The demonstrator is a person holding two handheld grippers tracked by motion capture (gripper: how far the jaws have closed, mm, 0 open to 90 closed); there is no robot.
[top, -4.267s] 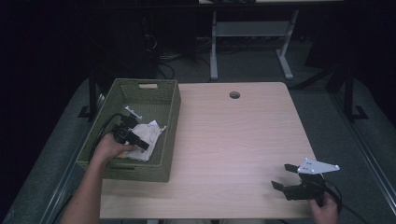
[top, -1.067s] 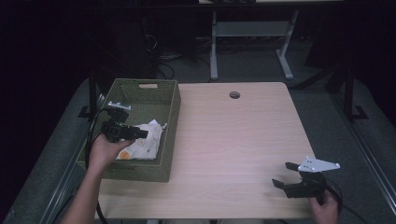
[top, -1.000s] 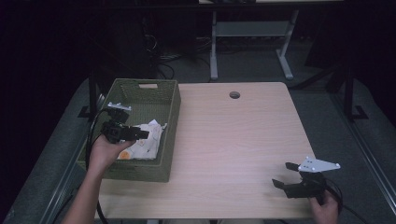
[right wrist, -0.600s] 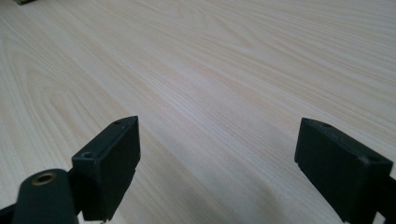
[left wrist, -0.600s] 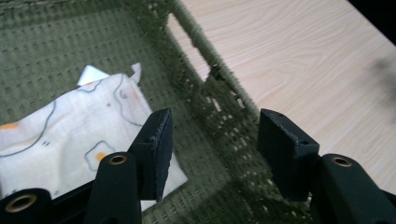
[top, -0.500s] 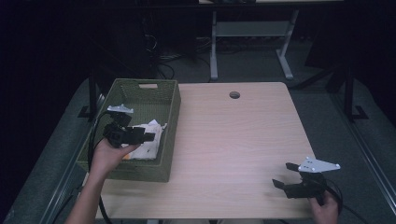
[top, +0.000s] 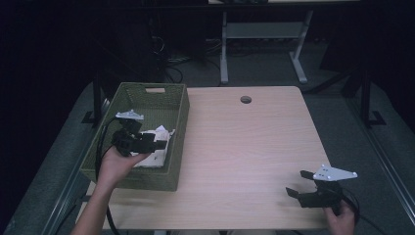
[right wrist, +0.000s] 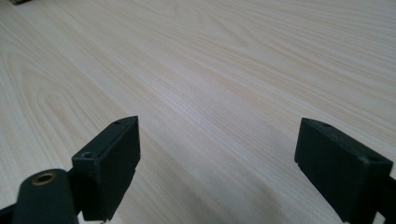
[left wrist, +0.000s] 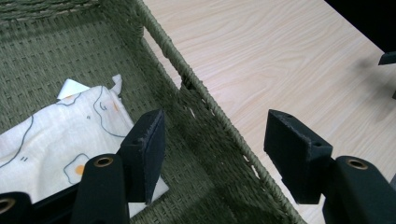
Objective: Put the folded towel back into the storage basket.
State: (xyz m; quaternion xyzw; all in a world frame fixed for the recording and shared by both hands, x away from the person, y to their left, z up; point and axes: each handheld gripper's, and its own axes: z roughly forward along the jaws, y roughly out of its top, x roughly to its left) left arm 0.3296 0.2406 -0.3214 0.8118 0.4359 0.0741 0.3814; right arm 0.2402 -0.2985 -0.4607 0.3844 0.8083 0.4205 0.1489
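A green woven basket (top: 178, 122) stands on the left part of the light wooden table (top: 244, 147). Inside it lies a white cloth (top: 155, 159) printed with fried eggs, also seen in the left gripper view (left wrist: 60, 130). My left gripper (top: 160, 145) hovers over the cloth, pointing toward the basket's right wall (left wrist: 205, 100). Its jaws have just been opening and hold nothing (left wrist: 215, 140). At the table's near right corner, my right gripper (top: 297, 182) is open above bare wood (right wrist: 219, 154).
A round cable hole (top: 245, 99) sits near the table's far edge. The basket has a handle slot (top: 155, 90) in its far wall. A white desk frame (top: 225, 54) stands on the dark floor behind the table.
The left gripper has drifted a little to the right and nearer over the cloth, and its jaws stand wider apart. The right gripper has stayed where it was.
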